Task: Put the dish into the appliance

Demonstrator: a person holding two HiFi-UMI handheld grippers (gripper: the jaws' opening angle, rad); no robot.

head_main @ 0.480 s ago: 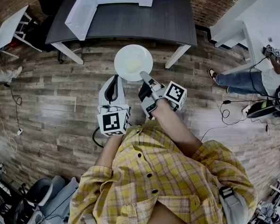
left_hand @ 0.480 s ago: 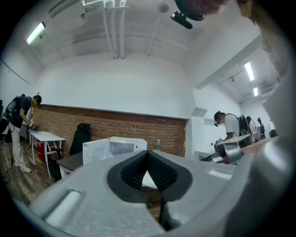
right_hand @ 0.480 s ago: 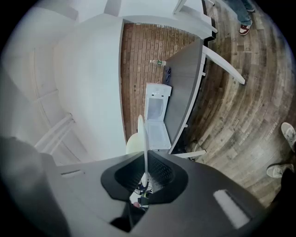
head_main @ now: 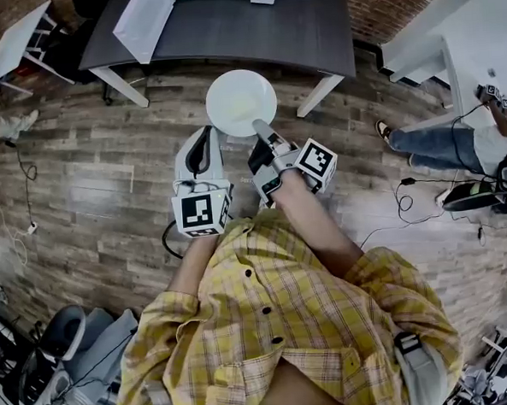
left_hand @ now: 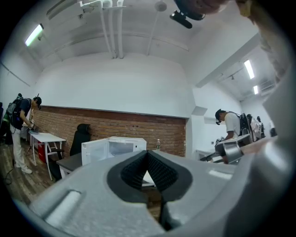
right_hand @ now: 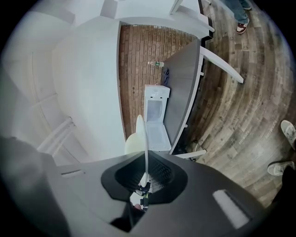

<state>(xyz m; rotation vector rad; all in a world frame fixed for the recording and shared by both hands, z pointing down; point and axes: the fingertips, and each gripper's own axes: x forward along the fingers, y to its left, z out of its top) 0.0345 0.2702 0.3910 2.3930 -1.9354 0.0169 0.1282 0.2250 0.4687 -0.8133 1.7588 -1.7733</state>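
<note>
right gripper (head_main: 263, 130) pinches the dish (head_main: 239, 100) by its rim over wood floor (head_main: 107, 189), short of the table (head_main: 252, 35); left gripper (head_main: 205, 139) closed, empty.

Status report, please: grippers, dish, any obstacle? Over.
Left gripper shut, empty. Right gripper shut on plate rim. Plate not yet in microwave; door open. No obstacle seen between.

Round white dish (head_main: 240, 102), level, rim pinched in right tool (head_main: 261, 128), white appliance (left_hand: 113, 149) on grey table (head_main: 252, 35), door open
</note>
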